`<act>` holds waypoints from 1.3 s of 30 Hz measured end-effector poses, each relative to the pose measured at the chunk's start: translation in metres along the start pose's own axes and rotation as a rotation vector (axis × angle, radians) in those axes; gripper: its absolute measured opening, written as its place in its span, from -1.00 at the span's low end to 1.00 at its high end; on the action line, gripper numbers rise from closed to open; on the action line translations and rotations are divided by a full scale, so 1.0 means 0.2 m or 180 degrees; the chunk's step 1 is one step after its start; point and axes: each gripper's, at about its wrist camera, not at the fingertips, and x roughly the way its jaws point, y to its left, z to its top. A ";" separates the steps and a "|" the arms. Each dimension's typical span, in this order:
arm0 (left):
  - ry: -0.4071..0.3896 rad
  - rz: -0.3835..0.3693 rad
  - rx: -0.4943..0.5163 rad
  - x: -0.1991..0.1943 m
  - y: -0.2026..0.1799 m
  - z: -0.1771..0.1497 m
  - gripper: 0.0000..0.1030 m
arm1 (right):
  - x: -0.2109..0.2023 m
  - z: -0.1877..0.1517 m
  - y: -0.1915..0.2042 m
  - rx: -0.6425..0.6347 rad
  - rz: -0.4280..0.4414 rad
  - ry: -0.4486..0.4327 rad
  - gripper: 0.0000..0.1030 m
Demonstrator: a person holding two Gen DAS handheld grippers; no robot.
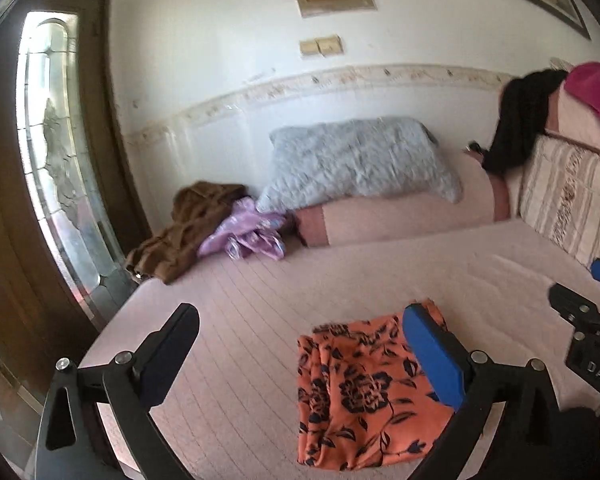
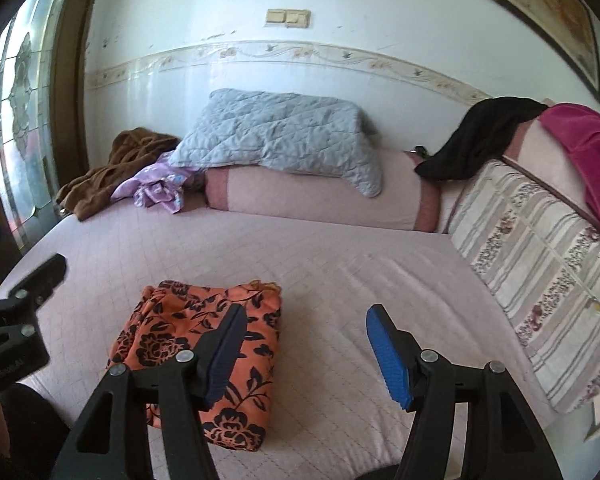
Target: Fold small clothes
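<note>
**Folded garment lying on the bed: risks and legible markings**

The orange floral garment (image 2: 204,360) is lying folded on the bed (image 2: 340,248), near its front edge. The left hand-held gripper (image 1: 300,344) is standing with jaws wide apart, holding nothing. The right hand-held gripper (image 2: 306,354) is also standing apart and empty.

Risk, as a judgement: a finger passing low over the garment is liable to snag the top layer and undo the fold.

Markings: the right hand-held gripper's body is showing "DAS" in the left wrist view; the remainder is cut off.
</note>
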 end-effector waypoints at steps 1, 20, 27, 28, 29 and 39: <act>0.0005 0.0011 -0.0014 0.00 0.01 0.00 0.99 | -0.01 0.00 -0.01 0.0014 -0.0038 -0.0010 0.28; 0.0070 0.0523 -0.0395 0.03 0.22 -0.02 0.99 | -0.07 -0.03 0.00 0.0224 0.0006 0.0043 0.28; 0.0074 0.0648 -0.0518 0.04 0.35 -0.02 0.99 | -0.08 -0.03 0.07 0.0139 0.0016 0.0050 0.28; 0.0079 0.0647 -0.0541 0.05 0.37 -0.03 0.99 | -0.08 -0.03 0.08 0.0138 0.0017 0.0045 0.28; 0.0085 0.0644 -0.0569 0.05 0.39 -0.03 0.99 | -0.08 -0.03 0.08 0.0138 0.0015 0.0038 0.28; 0.0194 0.0606 -0.0749 0.05 0.55 -0.08 0.99 | -0.12 0.01 0.14 0.0115 0.0003 -0.0024 0.28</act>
